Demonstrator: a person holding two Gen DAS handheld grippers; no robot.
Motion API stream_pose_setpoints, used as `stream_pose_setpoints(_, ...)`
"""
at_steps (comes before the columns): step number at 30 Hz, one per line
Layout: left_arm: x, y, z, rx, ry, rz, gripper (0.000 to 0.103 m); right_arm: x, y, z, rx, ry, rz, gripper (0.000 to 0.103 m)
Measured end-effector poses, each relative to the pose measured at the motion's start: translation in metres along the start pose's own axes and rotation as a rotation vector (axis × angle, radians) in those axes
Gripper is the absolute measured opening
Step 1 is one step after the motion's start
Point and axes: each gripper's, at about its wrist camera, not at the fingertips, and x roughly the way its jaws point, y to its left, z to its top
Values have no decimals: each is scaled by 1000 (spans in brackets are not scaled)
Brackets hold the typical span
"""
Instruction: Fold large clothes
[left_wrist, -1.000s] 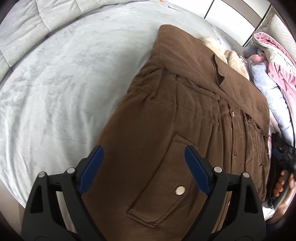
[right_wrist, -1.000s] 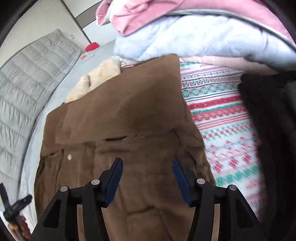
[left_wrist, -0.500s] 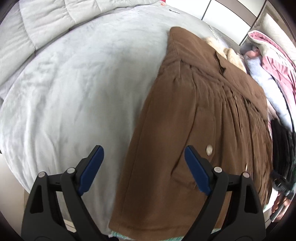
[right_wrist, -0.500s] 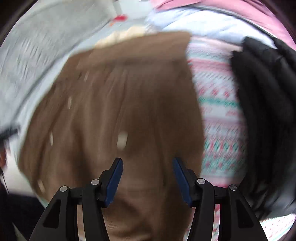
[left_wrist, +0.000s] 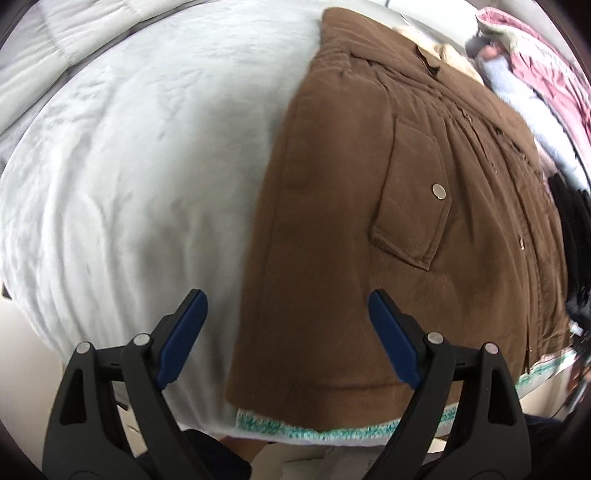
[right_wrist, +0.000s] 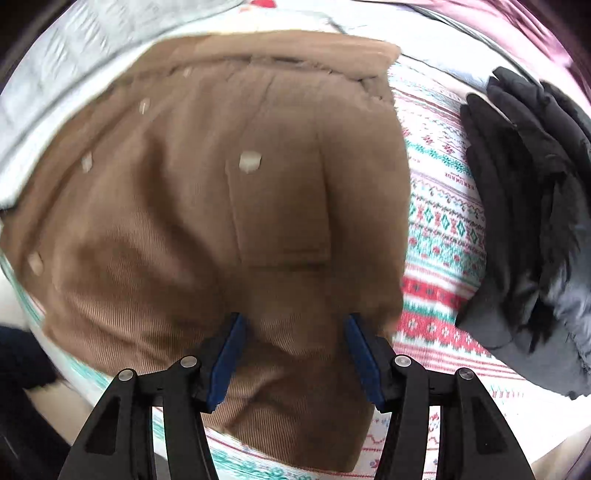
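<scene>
A large brown corduroy coat (left_wrist: 351, 206) lies flat on the bed, buttoned, with a flap pocket and metal snap (left_wrist: 438, 191). Its hem is near the bed's front edge. My left gripper (left_wrist: 288, 336) is open and empty, hovering above the coat's lower left edge. In the right wrist view the coat (right_wrist: 184, 206) fills the middle, blurred. My right gripper (right_wrist: 291, 354) is open, its jaws either side of the coat's lower right corner fabric, not closed on it.
A light grey blanket (left_wrist: 129, 166) covers the bed to the left. A red, green and white patterned blanket (right_wrist: 439, 229) lies under the coat. A black garment (right_wrist: 528, 229) lies to the right. Pink and pale blue clothes (left_wrist: 517, 74) are piled at the far right.
Both grippers have pulled back toward the coat's hem and the bed's front edge. The right gripper has dropped close to the lower right corner. Both stay open.
</scene>
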Motion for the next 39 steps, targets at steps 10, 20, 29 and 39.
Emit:
stream_pose_setpoints(10, -23, 49, -29, -192, -78, -72, 89, -24, -43, -29, 126, -11, 41, 60)
stream_pose_setpoints(20, -28, 64, -53, -284, -119, -209, 84, -20, -96, -72, 552, -30, 374, 60)
stream_pose_setpoints(29, -17, 55, -50, -269, -114, -227, 62, -18, -129, -91, 676, -27, 452, 60)
stream_pose_setpoints(39, -8, 48, -49, -259, -123, -222, 57, -24, -126, -100, 674, -28, 468, 60)
